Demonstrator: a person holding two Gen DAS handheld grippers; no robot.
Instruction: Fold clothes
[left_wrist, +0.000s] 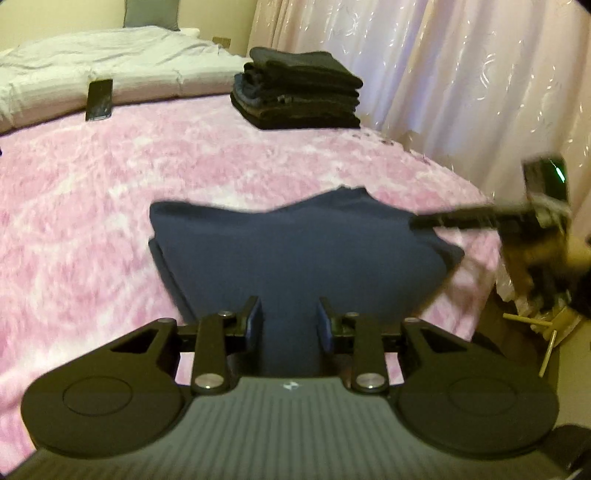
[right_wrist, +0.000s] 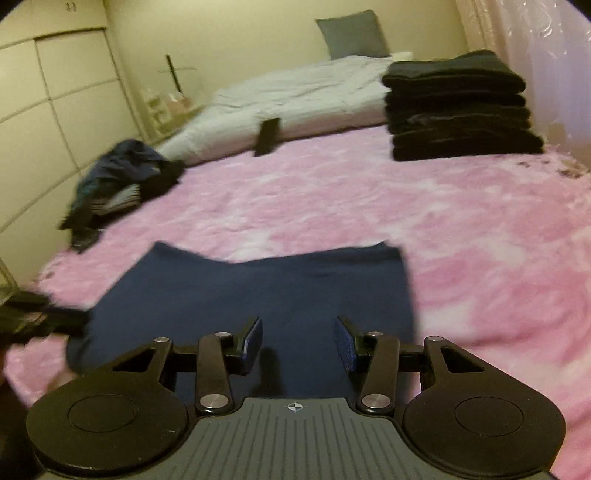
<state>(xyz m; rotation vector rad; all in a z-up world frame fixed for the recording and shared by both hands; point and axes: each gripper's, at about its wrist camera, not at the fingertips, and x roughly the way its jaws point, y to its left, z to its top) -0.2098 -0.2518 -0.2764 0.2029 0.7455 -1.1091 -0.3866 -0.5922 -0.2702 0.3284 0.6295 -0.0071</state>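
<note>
Left wrist view: left tool (left_wrist: 290, 325) clenched on navy garment (left_wrist: 295, 243), right tool (right_wrist: 298, 345) released above

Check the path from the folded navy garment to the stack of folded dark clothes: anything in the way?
Nothing visible. Between the folded navy garment and the stack of folded dark clothes lies only bare pink blanket. The black phone and the unfolded clothes pile lie off to the left of that line.
</note>
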